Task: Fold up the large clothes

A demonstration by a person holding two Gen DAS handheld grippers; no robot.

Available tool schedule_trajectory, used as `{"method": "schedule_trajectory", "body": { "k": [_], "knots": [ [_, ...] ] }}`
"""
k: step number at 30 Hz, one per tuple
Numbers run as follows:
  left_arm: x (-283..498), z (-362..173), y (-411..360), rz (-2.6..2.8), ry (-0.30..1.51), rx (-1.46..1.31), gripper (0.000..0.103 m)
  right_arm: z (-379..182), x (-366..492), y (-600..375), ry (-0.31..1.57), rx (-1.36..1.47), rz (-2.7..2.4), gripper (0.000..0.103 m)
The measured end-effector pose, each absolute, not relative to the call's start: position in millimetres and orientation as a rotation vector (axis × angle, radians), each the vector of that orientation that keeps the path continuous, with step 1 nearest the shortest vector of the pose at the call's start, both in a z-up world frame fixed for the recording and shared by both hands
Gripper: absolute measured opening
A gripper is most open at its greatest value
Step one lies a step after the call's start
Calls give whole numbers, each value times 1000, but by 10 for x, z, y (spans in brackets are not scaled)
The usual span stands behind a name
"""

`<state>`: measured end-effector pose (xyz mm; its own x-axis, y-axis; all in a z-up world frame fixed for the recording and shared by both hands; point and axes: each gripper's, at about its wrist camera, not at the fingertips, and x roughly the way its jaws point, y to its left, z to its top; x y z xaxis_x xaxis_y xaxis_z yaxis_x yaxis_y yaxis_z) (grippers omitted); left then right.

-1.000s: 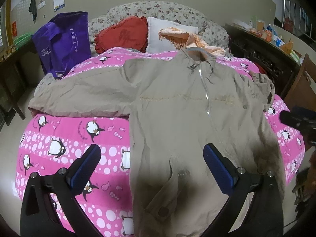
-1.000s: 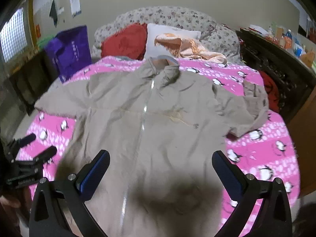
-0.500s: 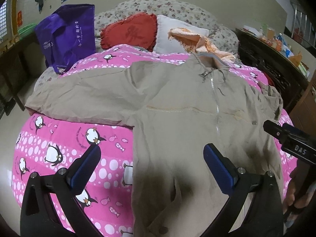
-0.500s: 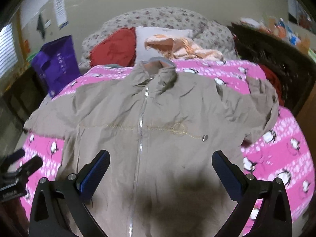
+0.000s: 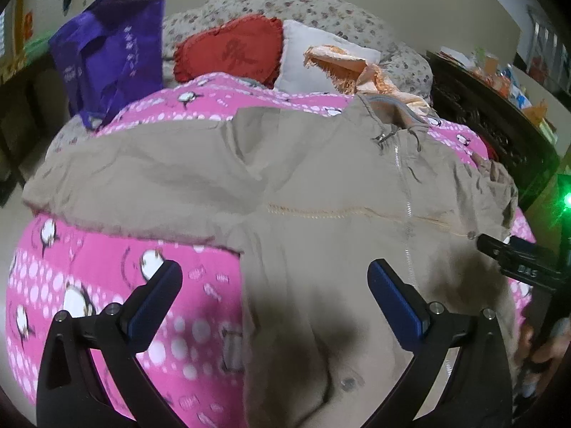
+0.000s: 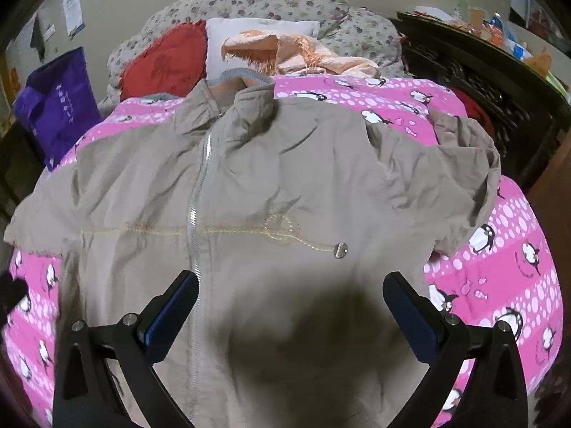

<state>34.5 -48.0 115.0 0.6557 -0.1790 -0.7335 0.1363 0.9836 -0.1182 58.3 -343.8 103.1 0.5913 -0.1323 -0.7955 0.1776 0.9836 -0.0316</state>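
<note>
Closer now to the khaki zip-up jacket (image 6: pixel 271 192) than a second ago, both views filled by more of its chest and less of the pillows, while the jacket itself lies unmoved, front up and zipped, on the pink penguin bedspread (image 5: pixel 107 285) with its collar toward the red cushion (image 5: pixel 232 48). Hovering over the lower front: left gripper (image 5: pixel 274 292) above the hem edge, right gripper (image 6: pixel 291 301) beside the zipper (image 6: pixel 194 214), both spread wide and empty.
</note>
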Motion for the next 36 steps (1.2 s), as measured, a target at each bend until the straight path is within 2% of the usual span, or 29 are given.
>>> {"method": "schedule_trajectory", "body": {
  "k": [8,16,29,36],
  "knots": [
    [627,1003,-639,-298,791,121,103,984,533,-3657,954,77,-191,103],
    [652,1114,-682,-294,773,52,103,968,510,-3667,963,51,-211,103],
    [427,1212,-695,-262,751,27,103,1183,327,-3312,834,-40,-184,103],
    [408,1181,-674,-273,763,13,103,1137,380,-3224,853,-19,-158,103]
  ]
}}
